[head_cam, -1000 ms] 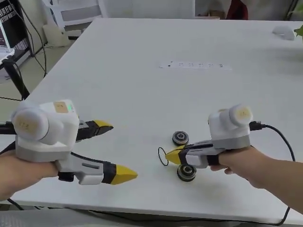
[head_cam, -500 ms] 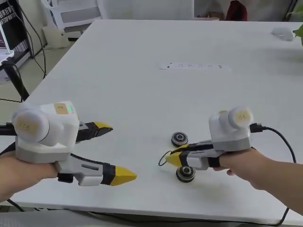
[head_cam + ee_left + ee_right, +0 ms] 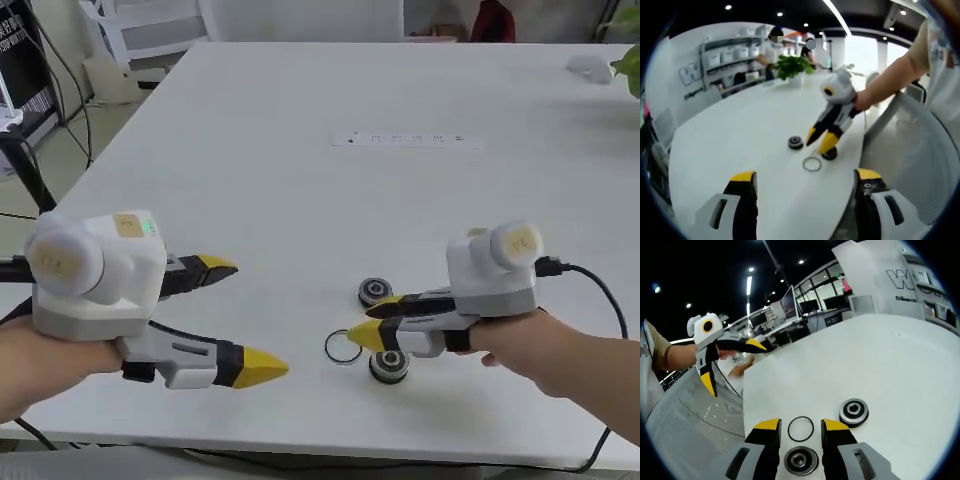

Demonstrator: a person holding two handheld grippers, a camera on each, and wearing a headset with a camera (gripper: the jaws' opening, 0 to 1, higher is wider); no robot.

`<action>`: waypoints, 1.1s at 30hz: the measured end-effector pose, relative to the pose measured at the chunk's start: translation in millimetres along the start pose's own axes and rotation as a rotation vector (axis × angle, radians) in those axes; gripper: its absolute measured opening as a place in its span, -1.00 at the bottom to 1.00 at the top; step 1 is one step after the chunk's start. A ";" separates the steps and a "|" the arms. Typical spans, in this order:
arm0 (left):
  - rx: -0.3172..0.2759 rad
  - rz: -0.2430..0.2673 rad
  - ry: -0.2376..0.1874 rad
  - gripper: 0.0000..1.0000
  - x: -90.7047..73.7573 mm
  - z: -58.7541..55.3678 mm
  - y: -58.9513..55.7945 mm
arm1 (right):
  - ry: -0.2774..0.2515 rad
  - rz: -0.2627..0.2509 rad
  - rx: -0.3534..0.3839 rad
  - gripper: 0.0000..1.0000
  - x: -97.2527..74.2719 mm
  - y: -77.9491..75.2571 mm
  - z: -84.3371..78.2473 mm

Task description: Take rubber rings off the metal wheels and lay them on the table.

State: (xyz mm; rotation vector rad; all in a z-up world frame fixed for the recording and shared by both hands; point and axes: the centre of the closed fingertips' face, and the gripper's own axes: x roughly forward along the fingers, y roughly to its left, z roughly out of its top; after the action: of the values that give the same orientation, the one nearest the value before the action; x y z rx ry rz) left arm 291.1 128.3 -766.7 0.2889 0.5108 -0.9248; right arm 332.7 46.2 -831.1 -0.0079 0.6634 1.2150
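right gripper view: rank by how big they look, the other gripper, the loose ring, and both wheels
1. left gripper
2. nearer wheel, though being closest to the camera enlarges it
3. farther wheel and rubber ring: too alike to rank

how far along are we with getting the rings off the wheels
Done: one thin black rubber ring lies flat on the white table, free of both claws. In hand: nothing; the right claw is open at the nearer small metal wheel, and the left claw is open, off to the side. Left: the farther metal wheel; whether either wheel wears a ring is too small to tell.
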 end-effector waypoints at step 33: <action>0.060 -0.077 0.036 0.55 45.4 13.5 -9.4 | -0.061 -0.031 -0.050 -0.15 -49.0 -2.5 -6.6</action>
State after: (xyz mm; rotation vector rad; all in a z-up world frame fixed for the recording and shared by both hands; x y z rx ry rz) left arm 309.9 85.8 -779.7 0.3427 0.5308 -1.0128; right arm 322.7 0.8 -814.1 -0.0228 0.5773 1.1971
